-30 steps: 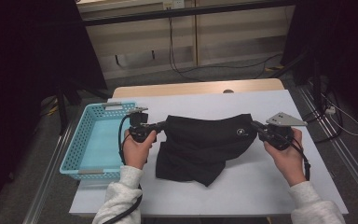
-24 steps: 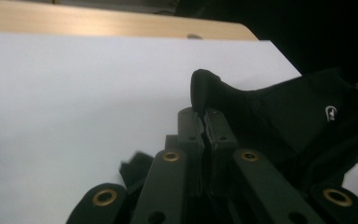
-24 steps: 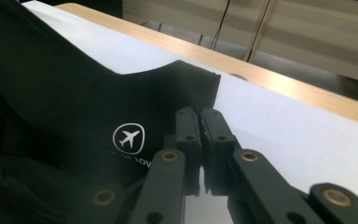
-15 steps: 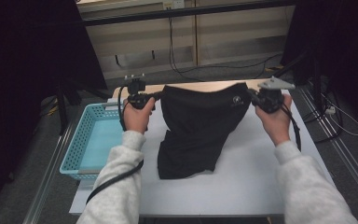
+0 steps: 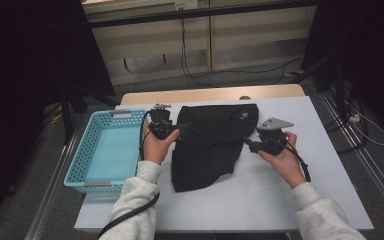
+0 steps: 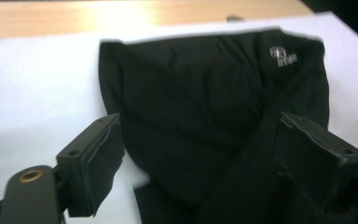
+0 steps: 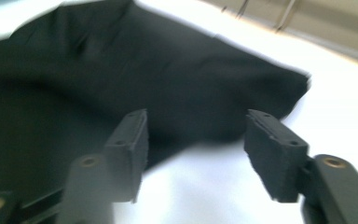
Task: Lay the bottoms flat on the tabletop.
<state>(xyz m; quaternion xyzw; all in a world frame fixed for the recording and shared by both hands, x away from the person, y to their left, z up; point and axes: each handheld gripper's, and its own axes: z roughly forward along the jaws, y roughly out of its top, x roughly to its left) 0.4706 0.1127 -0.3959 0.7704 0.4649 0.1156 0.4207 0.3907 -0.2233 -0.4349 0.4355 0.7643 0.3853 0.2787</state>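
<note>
A black garment (image 5: pixel 210 145) with a small white logo (image 5: pixel 240 116) lies flat on the white table (image 5: pixel 290 200), its top edge near the far side. My left gripper (image 5: pixel 182 125) hovers at the garment's left edge. Its jaws have just been opening and stand wide apart in the left gripper view (image 6: pixel 198 126), over the cloth (image 6: pixel 205 93) without pressing it. My right gripper (image 5: pixel 247 143) is at the garment's right edge. Its jaws have also just been opening and are apart (image 7: pixel 196 116), with the cloth's edge (image 7: pixel 121 79) beyond them and bare table between.
A light blue plastic basket (image 5: pixel 80 165) stands at the table's left edge, next to my left hand. A wooden strip (image 5: pixel 205 95) runs along the table's far edge. Cables and dark stands are on the floor behind and to the right.
Half a second ago both grippers held the garment's top corners stretched at the far edge. Both have since let go and drawn back toward me, and the garment now lies on the table.
</note>
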